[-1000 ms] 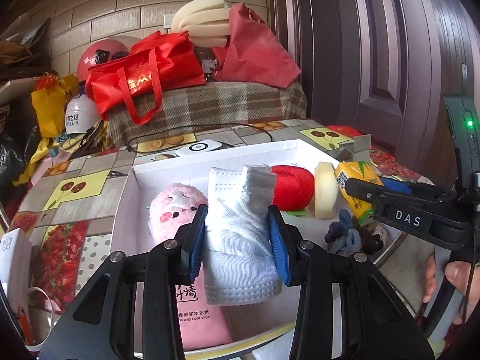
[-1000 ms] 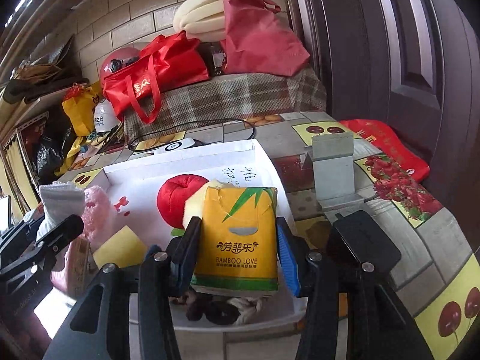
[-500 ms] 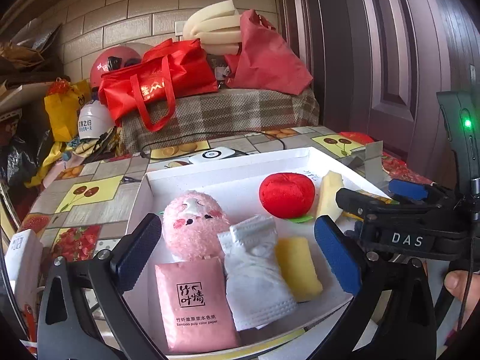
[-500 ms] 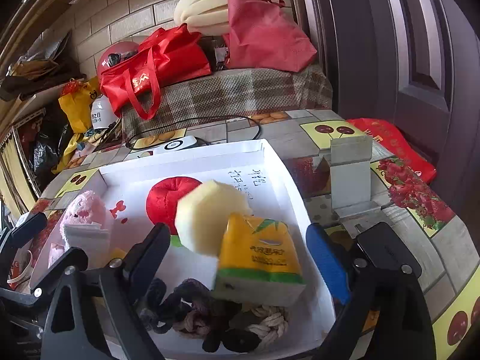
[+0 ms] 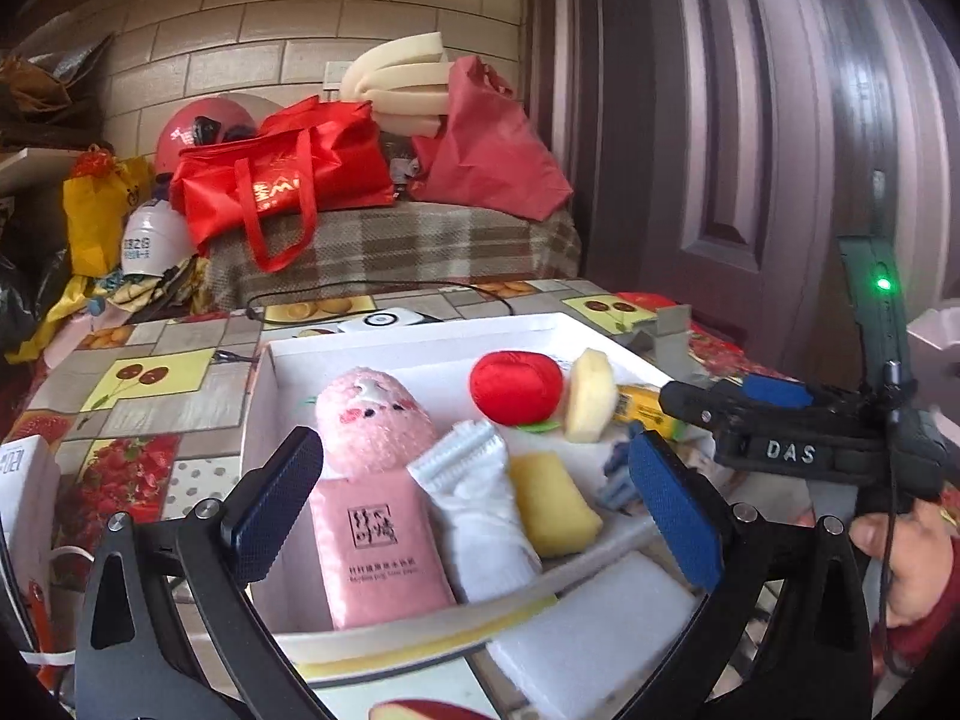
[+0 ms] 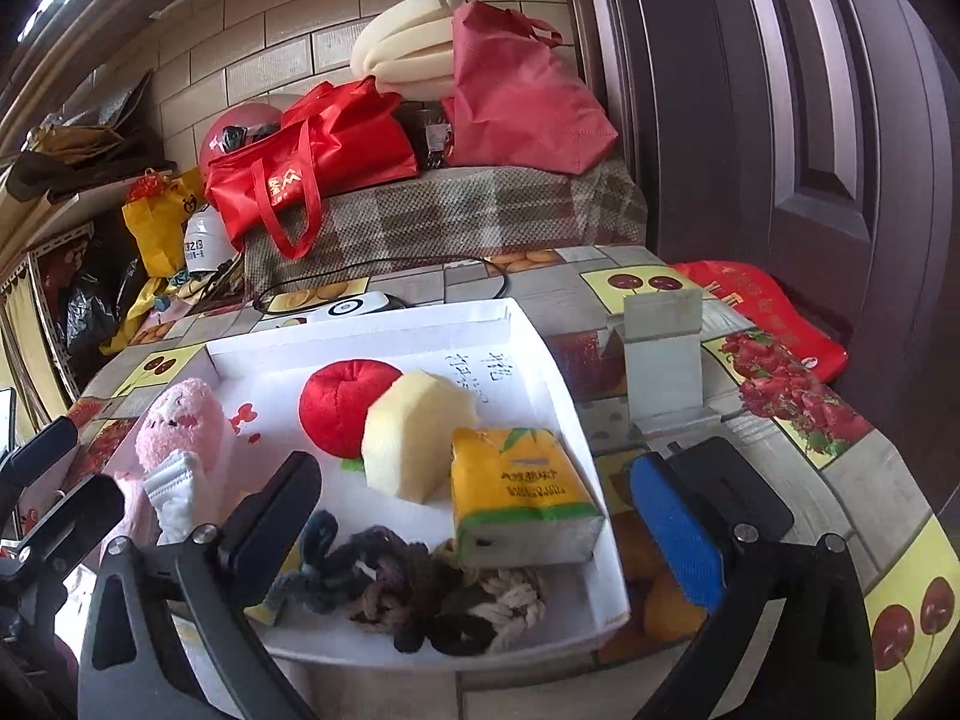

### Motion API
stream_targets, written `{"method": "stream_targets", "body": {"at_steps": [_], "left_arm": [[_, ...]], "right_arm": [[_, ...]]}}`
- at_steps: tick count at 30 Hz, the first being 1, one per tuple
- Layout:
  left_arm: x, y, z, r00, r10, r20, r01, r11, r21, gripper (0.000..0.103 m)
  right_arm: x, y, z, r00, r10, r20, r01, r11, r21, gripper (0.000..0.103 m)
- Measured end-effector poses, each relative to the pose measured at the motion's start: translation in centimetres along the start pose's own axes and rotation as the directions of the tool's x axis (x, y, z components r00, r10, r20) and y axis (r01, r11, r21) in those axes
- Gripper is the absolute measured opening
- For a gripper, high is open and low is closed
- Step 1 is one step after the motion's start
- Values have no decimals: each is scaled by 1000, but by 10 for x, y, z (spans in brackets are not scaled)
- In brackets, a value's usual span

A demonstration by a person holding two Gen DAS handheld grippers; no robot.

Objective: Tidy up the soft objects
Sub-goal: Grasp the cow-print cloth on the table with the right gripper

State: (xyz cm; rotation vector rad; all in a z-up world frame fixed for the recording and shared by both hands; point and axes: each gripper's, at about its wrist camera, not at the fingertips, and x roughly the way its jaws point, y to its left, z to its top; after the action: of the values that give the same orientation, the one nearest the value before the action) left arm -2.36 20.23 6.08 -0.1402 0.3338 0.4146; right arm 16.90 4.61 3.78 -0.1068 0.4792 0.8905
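A white tray [image 5: 420, 330] on the table holds a pink plush [image 5: 372, 420], a pink tissue pack [image 5: 378, 546], a white sock [image 5: 480, 510], a yellow sponge [image 5: 552, 507], a red plush apple [image 5: 516, 387] and a pale foam block [image 5: 591, 393]. My left gripper [image 5: 474, 510] is open and empty, drawn back over the tray's near edge. In the right wrist view the yellow tissue pack [image 6: 522, 498] stands in the tray [image 6: 540, 354] beside the foam block [image 6: 414, 438], with braided ropes [image 6: 420, 594] in front. My right gripper [image 6: 480, 531] is open and empty.
A grey stand [image 6: 660, 360] sits right of the tray. A cable and white device [image 6: 348, 306] lie behind it. Red bags [image 5: 288, 180], helmets and foam pads pile on a plaid-covered bench. A dark door [image 5: 750, 120] stands at the right.
Both grippers opened. The left let go of the white sock, the right let go of the yellow tissue pack; both now rest in the tray. Both grippers drew back slightly.
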Motion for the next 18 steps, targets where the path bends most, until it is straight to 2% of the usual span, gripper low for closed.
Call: {"method": "stream_targets", "body": {"at_steps": [3, 5, 8, 9, 12, 14, 15, 18], "left_arm": [[-22, -8, -10, 988, -146, -42, 148, 987, 62, 103], [-31, -16, -17, 970, -220, -100, 231, 966, 114, 103], [-33, -23, -24, 938, -283, -198, 312, 941, 130, 103], [-33, -24, -26, 929, -299, -218, 329, 937, 119, 103], [-31, -18, -30, 904, -327, -273, 359, 931, 72, 103], [-29, -15, -34, 892, -325, -313, 357, 933, 49, 103], [-28, -13, -35, 890, -323, -322, 353, 935, 40, 103], [-26, -11, -37, 888, -312, -338, 339, 940, 24, 103]], "right_arm": [[-15, -16, -9, 1000, 18, -17, -17, 999, 43, 103], [-27, -29, -18, 999, 43, -33, -40, 995, 87, 103], [-44, -42, -34, 984, 153, -88, -143, 983, 118, 103], [-48, -41, -39, 974, 196, -115, -183, 977, 111, 103], [-58, -20, -56, 918, 320, -233, -319, 947, 43, 103], [-62, 4, -64, 891, 342, -299, -370, 928, -40, 103], [-62, 16, -67, 884, 338, -323, -383, 920, -87, 103], [-58, 53, -74, 890, 273, -365, -371, 900, -230, 103]]}}
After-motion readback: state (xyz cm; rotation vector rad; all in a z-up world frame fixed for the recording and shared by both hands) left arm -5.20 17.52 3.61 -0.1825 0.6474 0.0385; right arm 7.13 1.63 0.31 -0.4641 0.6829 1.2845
